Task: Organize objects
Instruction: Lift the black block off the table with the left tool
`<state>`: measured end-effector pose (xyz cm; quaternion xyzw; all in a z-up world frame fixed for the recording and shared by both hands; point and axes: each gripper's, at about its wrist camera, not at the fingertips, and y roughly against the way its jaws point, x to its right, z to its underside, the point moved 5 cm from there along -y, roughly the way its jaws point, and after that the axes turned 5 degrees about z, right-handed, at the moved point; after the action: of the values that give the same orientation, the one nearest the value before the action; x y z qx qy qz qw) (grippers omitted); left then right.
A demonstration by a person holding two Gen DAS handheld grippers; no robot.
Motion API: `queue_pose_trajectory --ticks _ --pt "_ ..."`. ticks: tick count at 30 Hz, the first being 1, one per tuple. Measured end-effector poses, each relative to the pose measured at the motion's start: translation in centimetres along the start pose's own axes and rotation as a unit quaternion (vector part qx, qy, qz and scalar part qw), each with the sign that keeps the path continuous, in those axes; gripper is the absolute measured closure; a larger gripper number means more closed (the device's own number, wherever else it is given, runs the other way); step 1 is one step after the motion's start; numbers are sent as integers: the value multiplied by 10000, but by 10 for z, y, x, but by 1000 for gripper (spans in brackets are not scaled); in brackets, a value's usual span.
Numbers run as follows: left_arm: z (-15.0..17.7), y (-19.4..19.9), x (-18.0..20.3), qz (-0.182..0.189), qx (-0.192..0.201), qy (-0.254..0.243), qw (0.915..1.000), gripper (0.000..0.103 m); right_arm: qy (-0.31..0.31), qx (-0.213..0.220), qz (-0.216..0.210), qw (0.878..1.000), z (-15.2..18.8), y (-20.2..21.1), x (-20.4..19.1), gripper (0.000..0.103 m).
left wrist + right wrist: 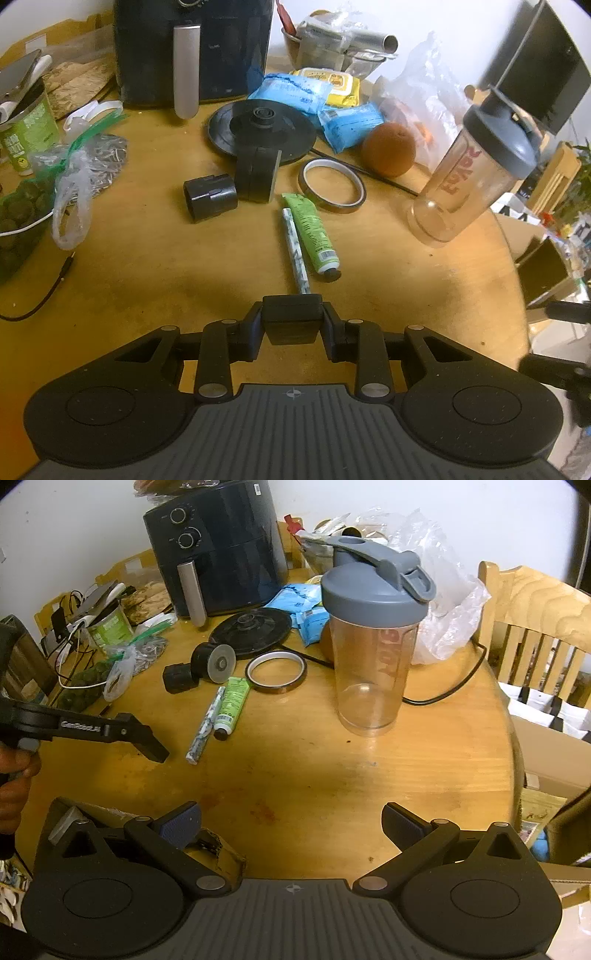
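A patterned pen [295, 251] and a green tube [312, 232] lie side by side mid-table; both also show in the right wrist view, the pen [207, 725] and the tube [231, 705]. My left gripper [291, 317] is shut and empty, its tip just short of the pen's near end; it also shows in the right wrist view [147, 744]. My right gripper [291, 829] is open and empty above the table's near edge. A clear shaker bottle with a grey lid [373, 638] stands ahead of it.
A tape ring [332, 184], a black roller part [255, 173], a black cylinder [210, 197], a black kettle base [262, 129], an orange [388, 149], blue packets [347, 123], an air fryer [218, 550] and bags crowd the far table. A wooden chair [535, 609] stands right.
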<state>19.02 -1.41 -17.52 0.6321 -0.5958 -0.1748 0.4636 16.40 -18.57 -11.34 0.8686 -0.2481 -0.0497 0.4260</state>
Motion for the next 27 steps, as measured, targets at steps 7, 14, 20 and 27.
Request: queue_pose_trajectory --ticks 7,14,20,27 --pt "1 22 0 48 142 120 9998 72 207 37 -78 9997 -8 -5 -8 0" --pt "3 43 -2 40 297 288 9991 72 494 71 -244 9985 -18 -12 -21 0" --pt "9 61 -7 -31 395 455 9982 72 708 78 -379 9967 -27 -22 -30 0" --pt "18 84 -14 -132 535 635 9965 72 949 105 -514 9941 -37 -37 -41 0"
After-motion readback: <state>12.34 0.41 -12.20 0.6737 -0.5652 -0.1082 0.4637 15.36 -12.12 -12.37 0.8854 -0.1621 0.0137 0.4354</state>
